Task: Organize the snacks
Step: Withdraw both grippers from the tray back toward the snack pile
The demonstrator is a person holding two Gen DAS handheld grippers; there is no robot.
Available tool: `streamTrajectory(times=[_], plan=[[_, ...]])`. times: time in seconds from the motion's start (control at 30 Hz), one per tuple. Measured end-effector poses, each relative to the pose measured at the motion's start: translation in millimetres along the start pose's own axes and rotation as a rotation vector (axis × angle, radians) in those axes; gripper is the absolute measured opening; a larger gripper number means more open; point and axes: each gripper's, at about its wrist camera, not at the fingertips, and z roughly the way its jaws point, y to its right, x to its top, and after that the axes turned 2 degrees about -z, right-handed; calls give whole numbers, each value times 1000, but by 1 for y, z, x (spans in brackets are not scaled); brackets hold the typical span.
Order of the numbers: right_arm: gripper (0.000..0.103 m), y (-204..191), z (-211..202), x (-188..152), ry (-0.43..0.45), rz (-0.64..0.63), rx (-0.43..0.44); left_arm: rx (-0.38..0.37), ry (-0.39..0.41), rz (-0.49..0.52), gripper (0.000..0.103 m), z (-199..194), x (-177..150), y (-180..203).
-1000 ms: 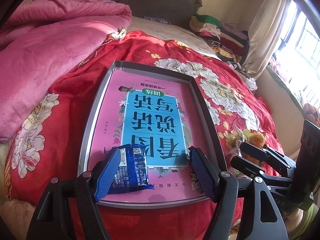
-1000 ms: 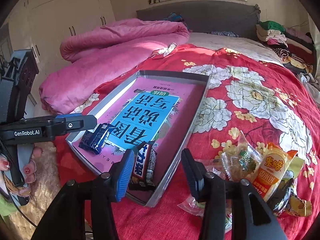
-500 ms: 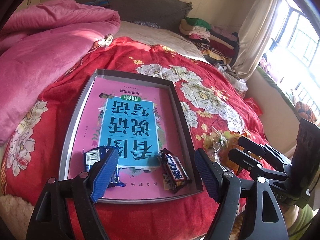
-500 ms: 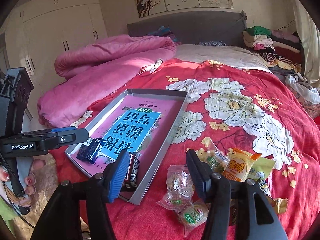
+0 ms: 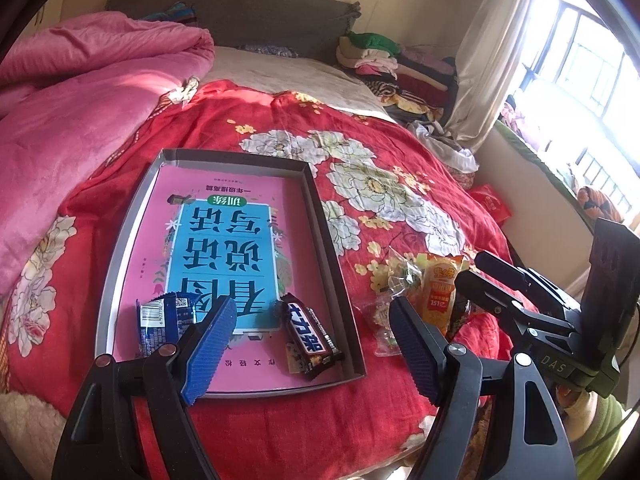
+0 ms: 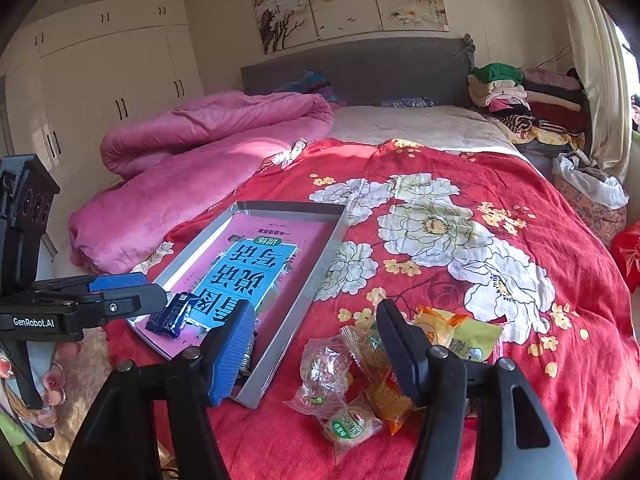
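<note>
Tray (image 5: 120, 248) lies on bedspread (image 5: 400, 208), book (image 5: 224, 240) inside it. Cookie pack (image 5: 160, 320) at tray's near-left corner, chocolate bar (image 5: 310, 334) at near-right corner. Snack pile (image 6: 360, 376) on bedspread right of tray. Quilt (image 5: 80, 92) left.

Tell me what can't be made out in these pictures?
- Chocolate bar: in the right view, mostly hidden behind the right tool's blue finger.
- Blue packet: left view, partly covered by the left tool's finger.
- Snack pile: the bottom ones are overlapped, labels too small to read.
</note>
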Motion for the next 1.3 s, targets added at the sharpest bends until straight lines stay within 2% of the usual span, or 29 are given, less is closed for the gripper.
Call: streamTrajectory(times=[0.67,0.93,1.3], plan=[[64,32,-40,-2,59,43,-90,-42,-7,36,80,-8,1,30],[64,49,-50,-10,50,99,-114,-57,-31,58,80,-2,-1,43],[64,51,-57,-19,23,97,-133,-92,-68,72,80,9,-2,58]])
